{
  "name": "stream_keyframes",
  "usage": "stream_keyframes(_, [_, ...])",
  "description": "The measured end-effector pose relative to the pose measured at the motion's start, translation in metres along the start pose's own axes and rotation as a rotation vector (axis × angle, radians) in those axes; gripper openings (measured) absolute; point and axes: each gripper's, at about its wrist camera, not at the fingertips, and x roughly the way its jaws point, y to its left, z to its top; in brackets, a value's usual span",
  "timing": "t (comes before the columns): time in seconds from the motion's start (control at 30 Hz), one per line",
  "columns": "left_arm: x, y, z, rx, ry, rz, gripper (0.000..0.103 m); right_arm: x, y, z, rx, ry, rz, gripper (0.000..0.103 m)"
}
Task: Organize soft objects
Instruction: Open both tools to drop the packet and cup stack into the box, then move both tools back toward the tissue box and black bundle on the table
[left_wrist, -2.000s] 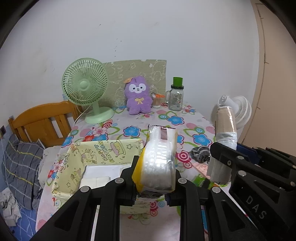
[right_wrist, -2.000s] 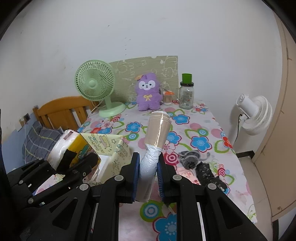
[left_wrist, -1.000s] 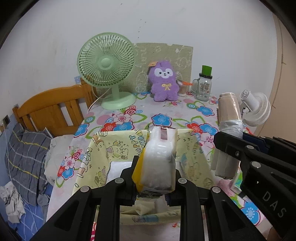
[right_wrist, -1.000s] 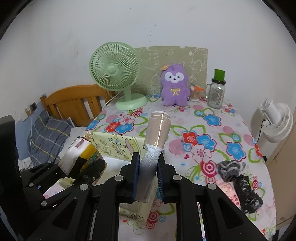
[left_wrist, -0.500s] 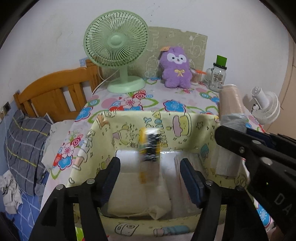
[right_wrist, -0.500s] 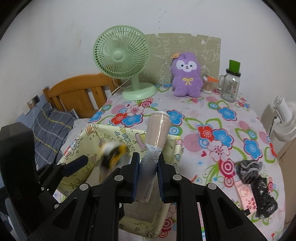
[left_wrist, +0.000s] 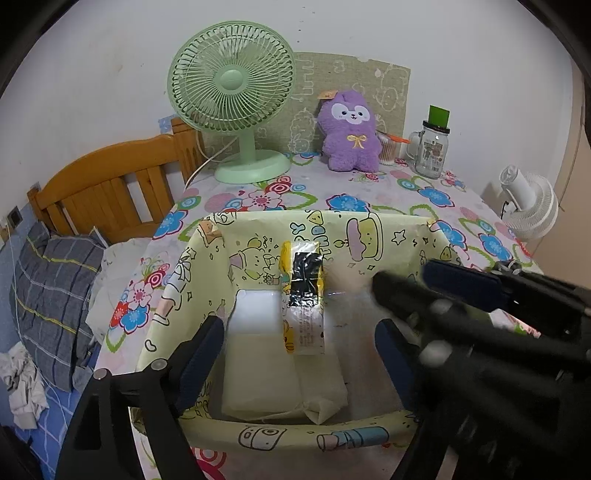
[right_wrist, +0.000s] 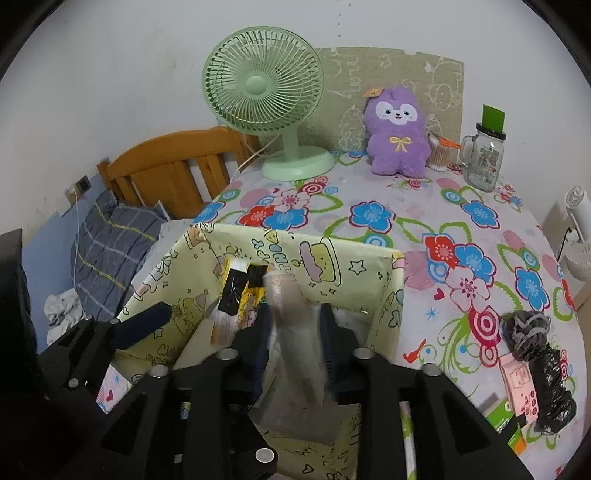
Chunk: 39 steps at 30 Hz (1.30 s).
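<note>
A yellow cartoon-print storage box (left_wrist: 306, 230) sits on the floral table. A yellow-and-black tissue pack (left_wrist: 303, 295) stands inside it against the far wall, on white packs (left_wrist: 258, 354). My left gripper (left_wrist: 299, 350) is open and empty above the box. My right gripper (right_wrist: 293, 332) has its jaws apart, and a blurred beige plastic-wrapped roll (right_wrist: 295, 332) sits between them over the box (right_wrist: 391, 295); whether the pads still press it I cannot tell. The tissue pack also shows in the right wrist view (right_wrist: 240, 291).
A green desk fan (left_wrist: 231, 96), a purple plush (left_wrist: 351, 133) and a glass jar (left_wrist: 430, 147) stand at the table's back. Black and grey bundles (right_wrist: 535, 347) lie at the right edge. A wooden bed frame (left_wrist: 107, 184) is left, a white fan (left_wrist: 528, 203) right.
My left gripper moved over the box, opened and dropped the tissue pack inside. My right gripper carried the beige roll over the box, and its jaws have now spread around the blurred roll.
</note>
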Motion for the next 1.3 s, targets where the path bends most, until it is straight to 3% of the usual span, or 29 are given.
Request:
stream_keyframes(0.07, [-0.002,0.001,0.001,-0.015,0.003,-0.009,0.087,-0.003,-0.002,-0.002,0.015,-0.006,-0.005,0.070])
stream_keyframes(0.5, [-0.028,-0.017,0.004,0.005,-0.033,0.001,0.088,-0.037,-0.013,-0.007,-0.003,-0.044,-0.054,0.073])
stream_keyframes(0.63, [-0.039,-0.028,0.004,0.021,-0.053,0.000,0.088,-0.052,-0.019,-0.010,0.005,-0.067,-0.070,0.079])
stream_keyframes(1.3, [-0.086,-0.080,0.004,0.077,-0.103,-0.027,0.089,-0.122,-0.050,-0.024,0.022,-0.141,-0.129,0.080])
